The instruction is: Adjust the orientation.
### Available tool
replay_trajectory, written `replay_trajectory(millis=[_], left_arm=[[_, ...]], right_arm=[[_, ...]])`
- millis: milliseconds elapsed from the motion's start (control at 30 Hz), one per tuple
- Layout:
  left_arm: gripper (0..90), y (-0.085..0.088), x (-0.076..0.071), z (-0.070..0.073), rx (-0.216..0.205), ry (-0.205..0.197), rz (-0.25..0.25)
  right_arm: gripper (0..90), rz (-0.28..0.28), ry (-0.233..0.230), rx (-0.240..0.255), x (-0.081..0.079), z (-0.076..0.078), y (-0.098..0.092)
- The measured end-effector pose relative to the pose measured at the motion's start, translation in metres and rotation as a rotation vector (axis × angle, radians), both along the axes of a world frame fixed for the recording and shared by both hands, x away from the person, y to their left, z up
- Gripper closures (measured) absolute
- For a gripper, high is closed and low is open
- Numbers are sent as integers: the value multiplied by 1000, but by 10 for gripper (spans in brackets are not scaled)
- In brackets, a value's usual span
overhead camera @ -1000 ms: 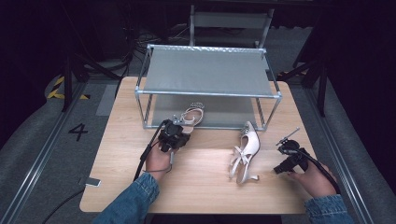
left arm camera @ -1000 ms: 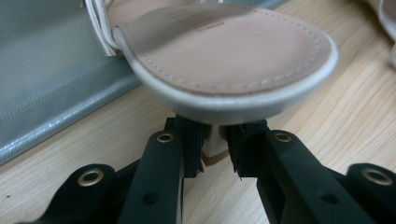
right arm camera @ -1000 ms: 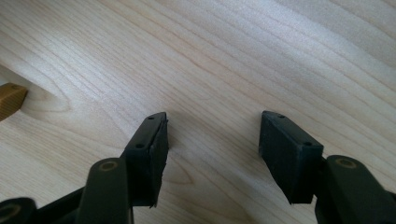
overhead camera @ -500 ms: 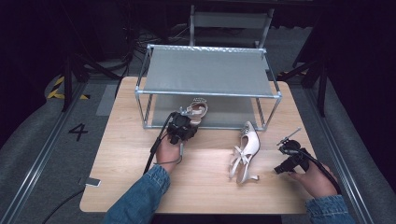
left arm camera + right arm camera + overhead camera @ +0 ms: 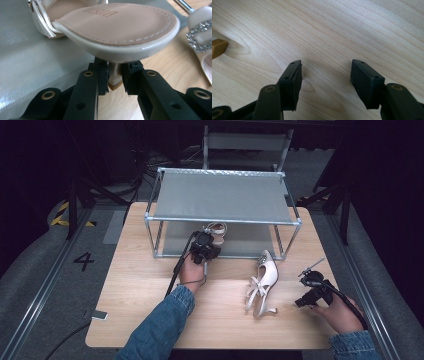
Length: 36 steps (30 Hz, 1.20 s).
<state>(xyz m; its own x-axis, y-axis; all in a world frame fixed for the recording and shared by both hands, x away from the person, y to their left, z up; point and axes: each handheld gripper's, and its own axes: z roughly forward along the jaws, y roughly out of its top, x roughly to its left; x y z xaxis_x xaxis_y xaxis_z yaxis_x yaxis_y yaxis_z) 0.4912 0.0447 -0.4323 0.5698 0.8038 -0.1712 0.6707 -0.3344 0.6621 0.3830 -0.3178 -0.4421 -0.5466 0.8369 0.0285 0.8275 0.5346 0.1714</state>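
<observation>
My left gripper (image 5: 206,251) is out over the table (image 5: 140,285), at the front edge of the shoe rack (image 5: 222,195). Its jaws are clamped on the heel of a cream sandal (image 5: 216,229). In the left gripper view the heel (image 5: 115,75) sits pinched between both black pads, its tan tip showing just below them. The sandal's padded insole (image 5: 120,23) fans out above the jaws, stamped lettering on it, with a strap and buckle (image 5: 40,17) at the upper left.

In the high view the held sandal is at the opening under the rack's top tier, toe end pointing in toward the lower grey shelf (image 5: 30,57). Whether it touches the shelf I cannot tell.

Second sandal (image 5: 262,282) lies on the table, right of middle, toe toward the rack's front right leg, heel toward me. Its rhinestone trim (image 5: 201,35) shows at the right edge of the left gripper view. It lies well apart from the held sandal.

My right gripper (image 5: 312,292) is low at the table's right side, near the second sandal's heel end but not touching it. Its jaws (image 5: 325,75) stand apart, bare wood between them. A tan heel tip (image 5: 218,47) pokes in at the left edge of that view.
</observation>
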Motion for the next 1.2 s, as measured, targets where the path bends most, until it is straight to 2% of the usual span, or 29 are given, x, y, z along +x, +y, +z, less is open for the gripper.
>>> replay_trajectory(millis=[100,133,167,200,267,300,333,367,400,433,467,500,533,567,600,633,667,700,733,800,833,867,900,933,967,1000,1067,1167,1200], left_arm=[[761,-7,6,-1,33,-9,10],[761,-7,6,-1,33,-9,10],[761,-11,10,-4,28,2,35],[760,-8,17,-4,71,-28,-22],[758,-8,20,-5,71,-18,-30],[757,-7,26,-5,123,-41,-45],[756,-7,29,-6,136,-44,-56],[756,-9,31,-6,131,-42,-47],[755,-12,30,-7,104,-16,-4],[754,-11,33,-7,121,-24,-25],[753,-16,32,-9,94,9,26],[753,-16,34,-10,113,-5,16],[753,-13,40,-9,180,-49,-58],[752,-4,54,-6,294,-143,-228],[751,-4,55,-7,305,-146,-234],[748,-2,59,-7,330,-157,-284],[738,-5,54,-11,286,-103,-216],[717,-1,61,-10,340,-151,-307],[651,-1,60,-12,324,-142,-314],[572,-18,31,-21,90,63,11],[549,-16,29,-20,107,37,-7],[526,-7,34,-14,208,-64,-138],[523,-5,32,-11,221,-81,-148],[521,-5,32,-11,221,-81,-148],[516,-6,21,-8,146,-30,-78],[512,-8,15,-7,105,6,-24],[505,-6,12,-5,115,-1,-31],[504,3,-2,5,140,-35,-62],[503,6,-7,8,138,-32,-57]], right_arm=[[427,0,-4,1,-2,2,0],[427,-1,-3,5,-2,2,0],[427,-5,-7,-1,-3,3,0],[427,-3,-8,3,-3,2,-1],[426,-1,-6,1,-4,3,-2],[427,-8,-6,1,-5,3,-2],[427,-12,-6,5,-6,3,-3],[426,-6,-10,4,-6,3,-4],[426,-9,-8,2,-6,3,-4],[426,-18,-8,6,-7,3,-5],[426,-16,-6,7,-7,4,-5],[426,-14,-11,6,-7,4,-5],[426,-12,-12,3,-8,4,-5],[426,-9,-14,5,-8,5,-5],[426,-8,-15,2,-8,5,-5],[426,-7,-17,1,-8,6,-5],[426,-7,-17,5,-9,6,-4],[426,-5,-15,9,-9,6,-4],[425,-5,-15,4,-9,7,-3],[425,0,-19,3,-9,7,-2],[425,2,-22,4,-9,8,-2],[425,-2,-21,4,-9,8,-1],[426,3,-25,1,-9,9,0],[427,1,-27,2,-9,9,1],[427,1,-26,-2,-8,10,2],[427,7,-30,1,-8,10,2],[427,7,-34,-3,-7,11,5],[430,16,-43,2,-6,13,8],[430,21,-45,-2,-6,13,9]])
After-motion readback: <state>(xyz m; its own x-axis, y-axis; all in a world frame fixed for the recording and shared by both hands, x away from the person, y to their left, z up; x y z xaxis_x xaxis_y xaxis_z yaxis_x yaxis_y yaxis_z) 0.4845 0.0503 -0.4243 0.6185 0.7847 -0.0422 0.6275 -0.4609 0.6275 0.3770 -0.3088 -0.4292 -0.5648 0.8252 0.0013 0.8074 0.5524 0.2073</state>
